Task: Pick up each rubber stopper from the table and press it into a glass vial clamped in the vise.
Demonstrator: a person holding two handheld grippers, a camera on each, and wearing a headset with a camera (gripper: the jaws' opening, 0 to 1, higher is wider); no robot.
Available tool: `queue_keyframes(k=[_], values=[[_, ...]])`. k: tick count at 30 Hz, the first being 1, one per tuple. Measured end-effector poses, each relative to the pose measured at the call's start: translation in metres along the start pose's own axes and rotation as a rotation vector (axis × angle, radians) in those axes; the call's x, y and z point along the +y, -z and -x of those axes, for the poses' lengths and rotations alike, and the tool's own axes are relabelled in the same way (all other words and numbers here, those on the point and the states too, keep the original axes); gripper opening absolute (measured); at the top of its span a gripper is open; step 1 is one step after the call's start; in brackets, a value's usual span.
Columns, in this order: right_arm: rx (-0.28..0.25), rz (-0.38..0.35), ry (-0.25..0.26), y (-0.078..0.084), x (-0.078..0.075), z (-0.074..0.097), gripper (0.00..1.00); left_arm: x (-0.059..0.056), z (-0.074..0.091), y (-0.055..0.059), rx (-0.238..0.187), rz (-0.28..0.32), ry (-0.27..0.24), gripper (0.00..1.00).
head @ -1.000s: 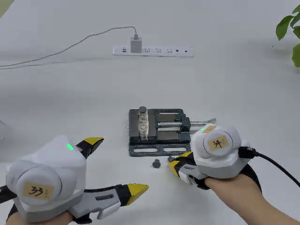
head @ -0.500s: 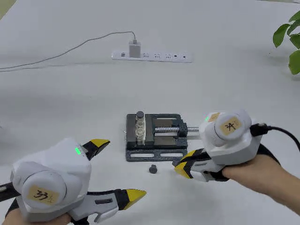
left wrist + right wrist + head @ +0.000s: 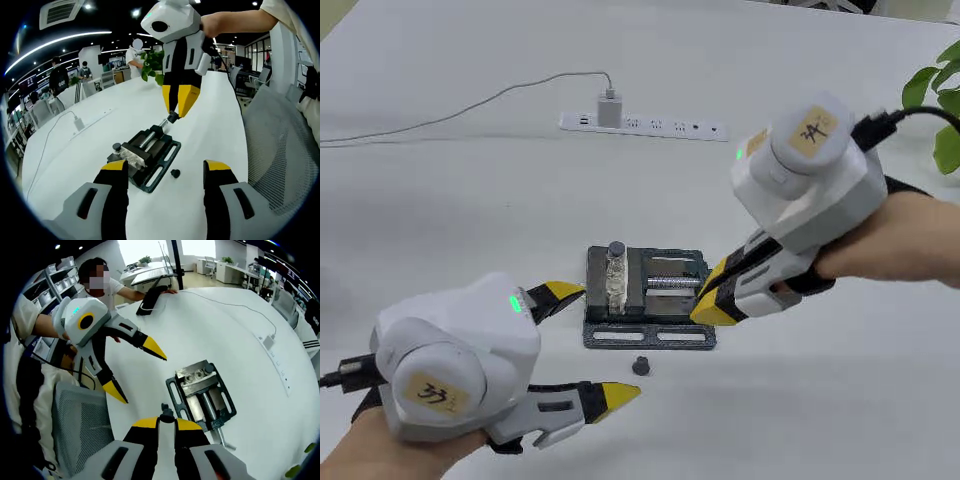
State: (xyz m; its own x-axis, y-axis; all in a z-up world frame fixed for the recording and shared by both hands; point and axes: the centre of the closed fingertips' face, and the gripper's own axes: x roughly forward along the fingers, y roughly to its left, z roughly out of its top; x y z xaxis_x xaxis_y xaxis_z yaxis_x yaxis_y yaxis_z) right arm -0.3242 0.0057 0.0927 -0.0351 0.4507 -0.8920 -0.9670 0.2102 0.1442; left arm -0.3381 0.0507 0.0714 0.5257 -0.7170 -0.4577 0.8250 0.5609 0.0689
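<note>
Right gripper [image 3: 713, 306]: upper right of head view, jaws clenched on a stopper [image 3: 172, 117], tips above the right end of the vise [image 3: 650, 335]. Left gripper [image 3: 592, 342]: lower left, jaws released and spread wide. Vise at frame centre. Vial [image 3: 616, 282] clamped upright at its left end, seated stopper [image 3: 616, 248] on top. Loose stopper [image 3: 640, 366] lies on the table [image 3: 800, 400] just below the vise.

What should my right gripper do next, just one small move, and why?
Probably swing the right gripper, seemingly shut on a rubber stopper, left across the vise until the stopper sits above an open glass vial. Its tips hang over the screw end now, short of the vials, and one vial at the far end already looks capped.
</note>
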Motion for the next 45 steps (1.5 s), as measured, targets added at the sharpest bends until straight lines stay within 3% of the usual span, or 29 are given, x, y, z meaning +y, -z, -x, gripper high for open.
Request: queue_keyframes(k=[4, 8, 15, 20, 29, 45], values=[[0.018, 0.046, -0.022, -0.011, 0.004, -0.001, 0.07, -0.001, -0.002, -0.007, -0.016, -0.017, 0.012, 0.52], [0.064, 0.089, -0.052, -0.012, 0.009, -0.007, 0.07, -0.004, -0.004, -0.013, -0.031, -0.038, 0.024, 0.43], [0.141, 0.133, -0.096, -0.005, 0.022, -0.014, 0.07, -0.012, -0.007, -0.016, -0.012, -0.162, 0.055, 0.30], [0.167, 0.129, -0.118, -0.003, 0.026, -0.016, 0.07, -0.018, -0.011, -0.019, -0.005, -0.213, 0.079, 0.24], [0.186, 0.124, -0.143, -0.003, 0.034, -0.021, 0.07, -0.026, -0.015, -0.021, 0.016, -0.312, 0.117, 0.14], [0.199, 0.128, -0.151, 0.001, 0.035, -0.024, 0.07, -0.034, -0.018, -0.019, 0.036, -0.376, 0.164, 0.05]])
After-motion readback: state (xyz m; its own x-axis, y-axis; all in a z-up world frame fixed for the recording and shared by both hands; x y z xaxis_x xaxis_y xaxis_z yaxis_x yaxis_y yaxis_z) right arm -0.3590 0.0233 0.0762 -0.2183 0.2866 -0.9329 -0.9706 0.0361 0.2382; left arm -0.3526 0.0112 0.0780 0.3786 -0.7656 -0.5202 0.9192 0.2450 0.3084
